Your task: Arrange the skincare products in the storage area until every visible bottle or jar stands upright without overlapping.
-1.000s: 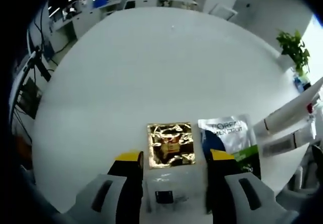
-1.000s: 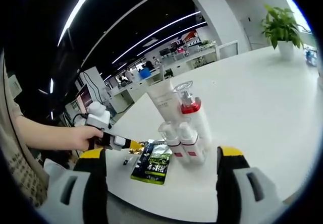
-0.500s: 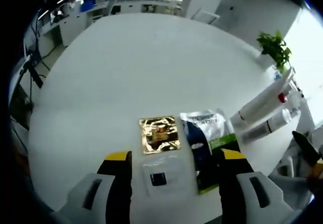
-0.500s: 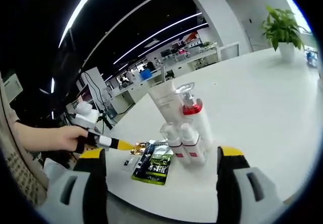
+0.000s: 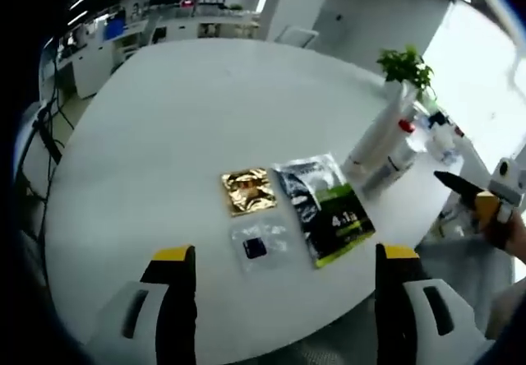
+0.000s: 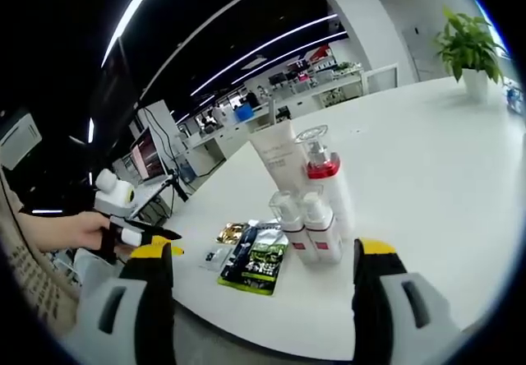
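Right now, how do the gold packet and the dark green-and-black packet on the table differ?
The gold packet is small, squarish and shiny foil; the dark packet is longer, black with green and white print. The gold packet lies farther from the bottles; the dark packet lies between it and them. Both lie flat on the white table, side by side, ahead of the open left claw.

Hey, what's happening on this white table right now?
A person holds a two-jaw gripper in each hand above a white table. The left gripper and right gripper are open and hold nothing. A white tube, a red-collared pump bottle and two small bottles stand upright together. A gold sachet, a dark sachet and a clear packet lie flat nearby.
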{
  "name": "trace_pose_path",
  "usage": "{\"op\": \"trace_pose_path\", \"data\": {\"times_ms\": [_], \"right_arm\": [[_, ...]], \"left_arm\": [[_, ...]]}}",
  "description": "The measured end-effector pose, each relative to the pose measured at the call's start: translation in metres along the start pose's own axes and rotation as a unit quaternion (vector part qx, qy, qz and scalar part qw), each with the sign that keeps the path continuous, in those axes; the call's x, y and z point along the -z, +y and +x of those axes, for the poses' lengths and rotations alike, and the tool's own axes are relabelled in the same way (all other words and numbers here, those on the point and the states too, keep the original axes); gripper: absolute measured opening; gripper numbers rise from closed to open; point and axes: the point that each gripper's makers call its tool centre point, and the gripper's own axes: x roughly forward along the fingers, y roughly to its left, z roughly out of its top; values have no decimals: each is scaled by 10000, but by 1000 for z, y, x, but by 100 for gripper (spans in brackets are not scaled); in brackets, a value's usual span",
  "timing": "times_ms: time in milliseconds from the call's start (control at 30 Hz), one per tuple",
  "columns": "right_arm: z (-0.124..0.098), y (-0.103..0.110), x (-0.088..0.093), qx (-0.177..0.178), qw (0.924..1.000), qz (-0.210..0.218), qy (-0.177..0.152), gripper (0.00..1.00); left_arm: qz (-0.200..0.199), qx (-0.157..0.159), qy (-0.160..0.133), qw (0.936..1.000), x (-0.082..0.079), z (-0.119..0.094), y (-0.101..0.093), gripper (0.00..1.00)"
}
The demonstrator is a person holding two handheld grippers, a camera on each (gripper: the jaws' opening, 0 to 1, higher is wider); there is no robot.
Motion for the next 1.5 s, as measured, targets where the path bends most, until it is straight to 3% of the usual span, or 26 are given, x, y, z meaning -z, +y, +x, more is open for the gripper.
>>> {"op": "trace_pose_path", "data": {"times_ms": [67,400,533,700,1500], "right_arm": [[0,0,1,-4,10000,-2,19,91],[1,1,2,3,9999,-89,54,91],[1,0,1,12,9999,-102,40,91],[1,1,0,31,9999,-123,26,91],[1,0,2,45,9999,-149,55,91]], "left_arm": [[-28,143,-114,9998,3,-5,-4,97],[338,445,-249,9981,20,-29,-13,97],[261,498,-373,9977,23,-35,-13,97],[296,545,-576,9964,12,-35,-13,97],[313,587,-571,9962,18,-34,-14,97]]}}
